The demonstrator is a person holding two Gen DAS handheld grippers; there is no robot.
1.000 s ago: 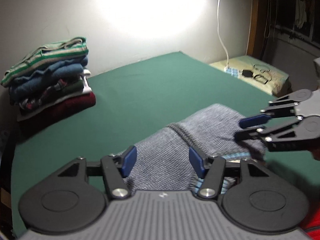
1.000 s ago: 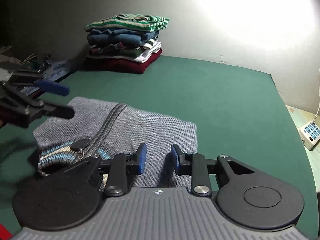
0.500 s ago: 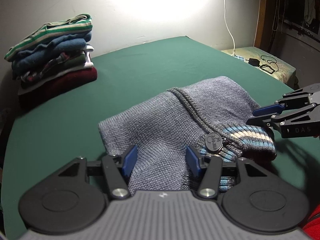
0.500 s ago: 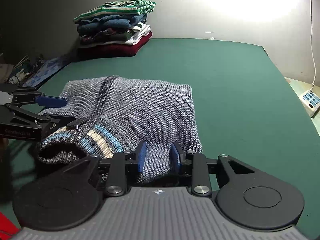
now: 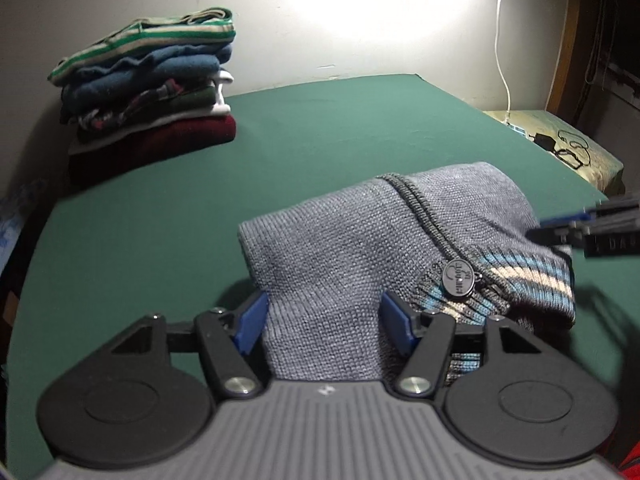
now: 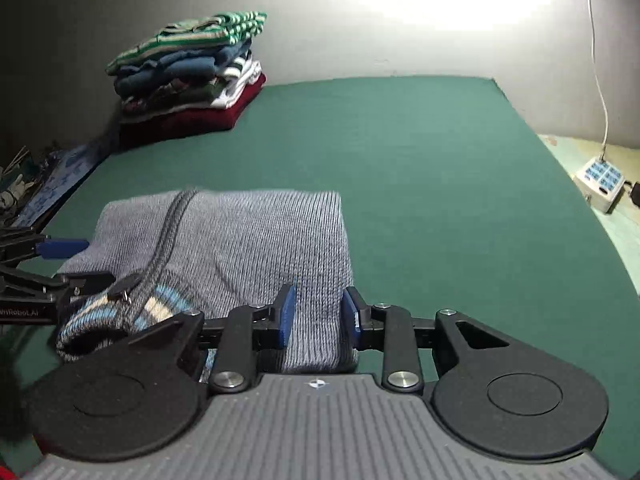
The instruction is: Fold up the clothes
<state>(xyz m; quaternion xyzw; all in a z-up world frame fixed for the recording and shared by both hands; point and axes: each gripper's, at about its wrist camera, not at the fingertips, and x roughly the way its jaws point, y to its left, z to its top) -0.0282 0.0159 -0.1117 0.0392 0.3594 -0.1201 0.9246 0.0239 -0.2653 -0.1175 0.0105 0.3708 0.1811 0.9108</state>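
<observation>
A folded grey knit sweater with a zip and a blue-and-cream striped collar lies on the green table; it also shows in the right wrist view. My left gripper is open, its blue pads either side of the sweater's near left edge. My right gripper is open, its pads straddling the sweater's near right corner. Each gripper appears in the other's view: the right one by the collar, the left one at the left edge.
A stack of folded clothes stands at the far left corner against the wall, also in the right wrist view. A white power strip and cables lie on a side surface to the right. A white cord hangs down the wall.
Both grippers have come down and forward to the sweater's near edge. The sweater now sits between each pair of pads. The right gripper's pads have opened a little wider.
</observation>
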